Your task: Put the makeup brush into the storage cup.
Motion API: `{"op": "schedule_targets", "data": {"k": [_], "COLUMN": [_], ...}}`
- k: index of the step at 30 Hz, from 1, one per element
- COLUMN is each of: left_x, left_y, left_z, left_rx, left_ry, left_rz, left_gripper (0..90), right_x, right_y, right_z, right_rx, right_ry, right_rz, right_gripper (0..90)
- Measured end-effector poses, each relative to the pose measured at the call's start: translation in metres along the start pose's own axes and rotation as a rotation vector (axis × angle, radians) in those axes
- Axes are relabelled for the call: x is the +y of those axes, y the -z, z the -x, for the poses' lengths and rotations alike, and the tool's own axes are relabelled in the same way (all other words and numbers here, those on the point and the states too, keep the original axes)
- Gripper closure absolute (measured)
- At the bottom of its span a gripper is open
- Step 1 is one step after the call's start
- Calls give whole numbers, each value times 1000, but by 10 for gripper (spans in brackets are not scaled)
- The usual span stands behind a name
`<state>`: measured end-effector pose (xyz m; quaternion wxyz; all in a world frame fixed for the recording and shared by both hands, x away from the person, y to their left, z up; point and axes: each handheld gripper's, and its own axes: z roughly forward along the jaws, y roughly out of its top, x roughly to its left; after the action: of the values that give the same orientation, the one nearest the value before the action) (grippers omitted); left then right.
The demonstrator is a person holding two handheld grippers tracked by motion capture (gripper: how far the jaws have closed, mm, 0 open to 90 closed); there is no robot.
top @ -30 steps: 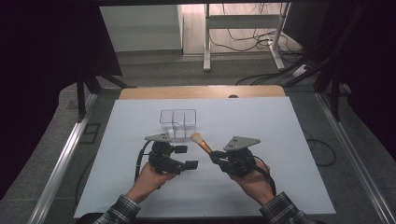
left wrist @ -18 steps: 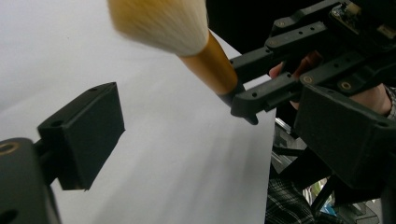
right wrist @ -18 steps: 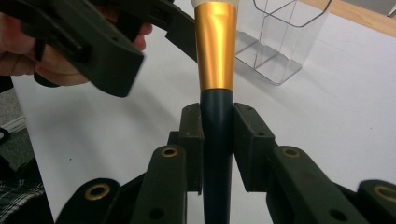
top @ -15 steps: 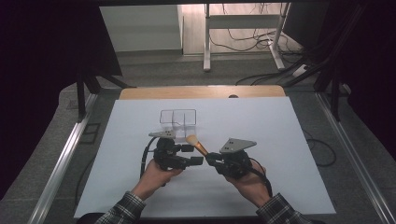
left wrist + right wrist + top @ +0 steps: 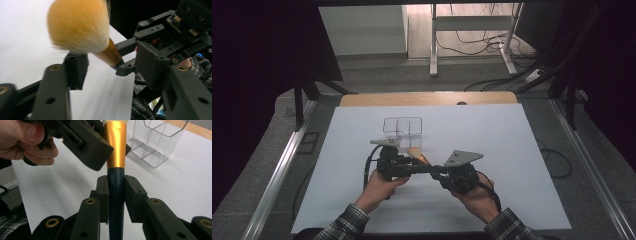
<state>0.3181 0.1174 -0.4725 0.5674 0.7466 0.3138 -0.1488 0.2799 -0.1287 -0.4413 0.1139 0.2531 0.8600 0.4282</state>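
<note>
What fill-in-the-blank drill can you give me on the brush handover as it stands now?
1. The right hand-held gripper is shut on the dark ____ of the makeup brush.
2. The brush's bristles are ____ in colour.
3. The left hand-held gripper has its jaws ____ around the brush.
4. The clear organizer stands on the ____ table mat.

Missing words: handle; orange; open; white

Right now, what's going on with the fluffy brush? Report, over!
Right gripper shut on brush handle. Left gripper open, fingers either side of the bristles. Clear organizer just beyond on the white table. Nothing in the way.
</note>
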Motion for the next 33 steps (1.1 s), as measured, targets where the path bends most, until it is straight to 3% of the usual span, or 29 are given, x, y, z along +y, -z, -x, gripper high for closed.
{"op": "schedule_targets", "data": {"k": [5, 8, 9, 15, 23, 33], "left_x": [-1, -2, -2, -1, 1, 1], "left_y": [1, 2, 1, 1, 3, 4], "left_z": [-2, -4, -2, 3, 6, 10], "left_rx": [17, -28, -17, 22, 65, 110], "left_ry": [14, 43, 39, 21, 8, -26], "left_rz": [5, 22, 15, 3, -2, -20], "left_gripper": [599, 695, 721, 726, 726, 725], "right_x": [0, -1, -2, -3, -5, -8], "right_y": [-1, -3, -4, -7, -14, -18], "right_z": [-1, -1, -1, 0, 4, 11], "right_rx": [9, 10, 11, 22, 46, 84], "right_ry": [8, 14, 16, 5, -27, -60], "right_rz": [1, -9, -15, -21, -70, -110], "right_gripper": [737, 736, 736, 713, 506, 343]}}
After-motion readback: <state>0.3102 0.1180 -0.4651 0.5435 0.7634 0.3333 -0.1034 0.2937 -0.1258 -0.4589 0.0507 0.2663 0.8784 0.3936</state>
